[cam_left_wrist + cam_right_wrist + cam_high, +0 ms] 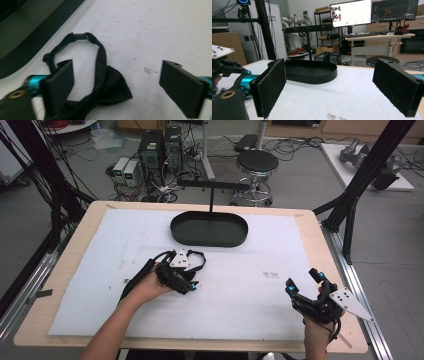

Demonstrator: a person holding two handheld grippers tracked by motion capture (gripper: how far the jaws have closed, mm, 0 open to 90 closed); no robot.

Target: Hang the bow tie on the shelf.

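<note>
Bow tie (110,85) flat on table (250,270), near tray (209,229).
Left gripper (117,82) jaws spread around it; right gripper (306,282) spread, empty. Risk: pinching only the strap, so the bow dangles.

Black bow tie (110,85) with its black strap, lying on the white mat (250,270) toward the table's left edge. Pale wood table (75,250) rim around the mat. Black oval tray (209,229) near the far edge. Black jaw pads, teal accents on both grippers.
</note>
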